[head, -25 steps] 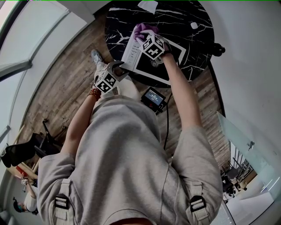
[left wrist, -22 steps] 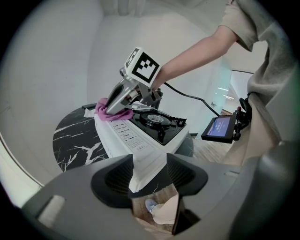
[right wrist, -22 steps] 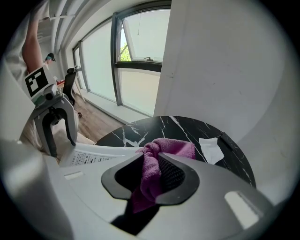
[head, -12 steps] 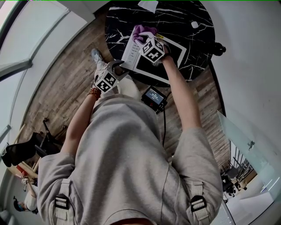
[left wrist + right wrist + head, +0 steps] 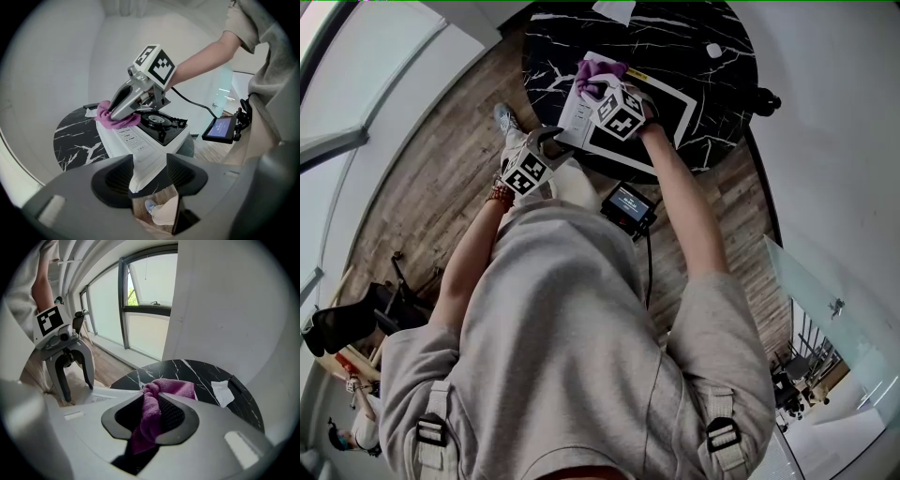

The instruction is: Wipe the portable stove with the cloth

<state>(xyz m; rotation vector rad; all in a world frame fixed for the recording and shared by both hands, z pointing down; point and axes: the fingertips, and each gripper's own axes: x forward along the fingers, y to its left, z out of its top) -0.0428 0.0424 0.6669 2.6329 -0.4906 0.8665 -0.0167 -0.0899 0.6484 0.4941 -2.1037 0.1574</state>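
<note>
A white portable stove (image 5: 574,112) with a black burner top (image 5: 157,119) stands on a round black marble table (image 5: 694,47). My right gripper (image 5: 600,86) is shut on a purple cloth (image 5: 598,68) and presses it on the far end of the stove's white control panel; the cloth (image 5: 164,390) bunches between its jaws (image 5: 152,416). At the stove's near corner (image 5: 140,150), my left gripper (image 5: 150,171) has a pad against each side and is shut on it. From the right gripper view, the left gripper (image 5: 77,392) stands at the panel's edge.
A crumpled white paper (image 5: 221,392) lies on the table behind the stove, and a small white object (image 5: 713,52) lies to the right. A small screen device (image 5: 626,204) with a cable sits beside the table's near edge. Wooden floor and a shoe (image 5: 504,117) lie below.
The right gripper has slid the cloth a little to the left along the stove's far end. The left gripper and the stove have kept still.
</note>
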